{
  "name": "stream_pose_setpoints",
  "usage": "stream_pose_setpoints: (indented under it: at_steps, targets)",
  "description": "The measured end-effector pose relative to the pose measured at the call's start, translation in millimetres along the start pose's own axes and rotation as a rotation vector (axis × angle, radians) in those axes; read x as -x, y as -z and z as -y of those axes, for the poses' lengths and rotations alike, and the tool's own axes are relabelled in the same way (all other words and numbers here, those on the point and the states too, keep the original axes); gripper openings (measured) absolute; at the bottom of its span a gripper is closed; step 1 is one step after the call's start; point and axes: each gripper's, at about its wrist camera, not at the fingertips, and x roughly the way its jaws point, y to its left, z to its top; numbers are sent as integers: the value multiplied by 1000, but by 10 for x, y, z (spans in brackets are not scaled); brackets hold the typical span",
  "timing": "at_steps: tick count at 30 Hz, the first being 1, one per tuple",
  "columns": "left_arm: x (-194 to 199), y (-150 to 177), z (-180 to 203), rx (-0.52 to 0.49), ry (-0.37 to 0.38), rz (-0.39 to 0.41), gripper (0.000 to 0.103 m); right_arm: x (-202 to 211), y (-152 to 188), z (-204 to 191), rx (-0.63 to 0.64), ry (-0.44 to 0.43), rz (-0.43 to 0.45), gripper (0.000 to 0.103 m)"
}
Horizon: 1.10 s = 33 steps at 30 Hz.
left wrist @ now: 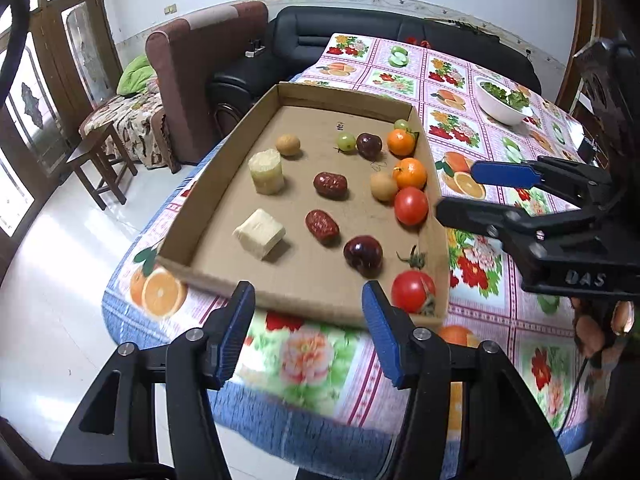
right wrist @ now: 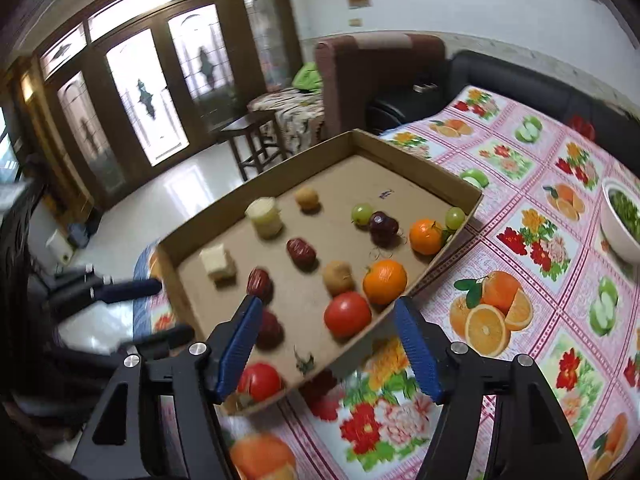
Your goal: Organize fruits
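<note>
Fruit scattered loose across a shallow cardboard tray (left wrist: 224,184), centre of both views: two tomatoes (left wrist: 411,205) at lower right in the left wrist view, two oranges (left wrist: 409,173) just above, dark plums (left wrist: 362,255), red dates (left wrist: 329,185), green grapes (left wrist: 346,141), pale cut chunks (left wrist: 259,232) toward the left side. Nothing gripped. Left gripper (left wrist: 308,332) low in its frame, jaws spread wide, short of the tray's near wall. Right gripper (right wrist: 330,344) likewise spread wide and empty, poised over the tray's near right corner, close to a tomato (right wrist: 347,314).

Likely trouble from here: round pieces rolling off when nudged by one finger before the other closes. Tomato and orange (right wrist: 384,281) touching or nearly so, hence a risk of pinching two at once or shoving the neighbour against the tray wall. Soft skins apt to bruise or split under a hard squeeze. Light tray near the edge of the table (left wrist: 500,320), liable to slide if bumped. Both tools in the same corner, so a clash possible.
</note>
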Motion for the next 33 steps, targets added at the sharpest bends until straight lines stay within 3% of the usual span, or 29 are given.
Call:
stream_pose_setpoints:
  at_steps: [6,8,12,18,33]
  targets:
    - [154,120,22,-5,9,30,58,186,200,-134,152,-93,-15,76]
    - [182,157,24,-3,5,28,66,223,277,-195,202,-122,-27,79]
    - [215,233,14,-5,-13,31,67,245,439,-317,293,-175,-71,79]
    - [214,306,4,-10,-17,19,67,250,570,-376,350,-156,-85,79]
    - [217,316,-56,21,25,-1,67,178,567,-341,350,-151,-100,79]
